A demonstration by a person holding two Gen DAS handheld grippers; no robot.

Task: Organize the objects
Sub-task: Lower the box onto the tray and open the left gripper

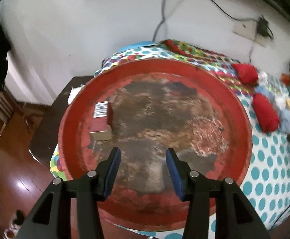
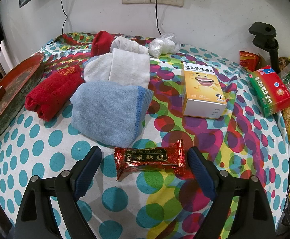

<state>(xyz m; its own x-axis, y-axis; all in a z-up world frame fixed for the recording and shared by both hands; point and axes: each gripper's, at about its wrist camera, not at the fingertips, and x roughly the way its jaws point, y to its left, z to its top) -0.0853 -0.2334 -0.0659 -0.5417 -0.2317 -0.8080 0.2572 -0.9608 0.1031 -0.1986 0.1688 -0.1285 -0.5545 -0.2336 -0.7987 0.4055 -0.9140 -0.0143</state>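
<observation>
Dotted tablecloth (image 2: 45,139): candy packet (image 2: 149,160) between parted right tool (image 2: 145,163) fingers, untouched.

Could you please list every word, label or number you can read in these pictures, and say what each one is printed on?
"JING PIN SU TANG", above four larger Chinese characters I cannot read surely: red candy wrapper.
"连芩珍珠滴丸": yellow box; its smaller print is too small.
"布洛芬缓释胶囊": green and red box, read with some doubt.
Barcode on the small maroon box in the red tray: digits blurred.
Orange packet: unreadable.
</observation>
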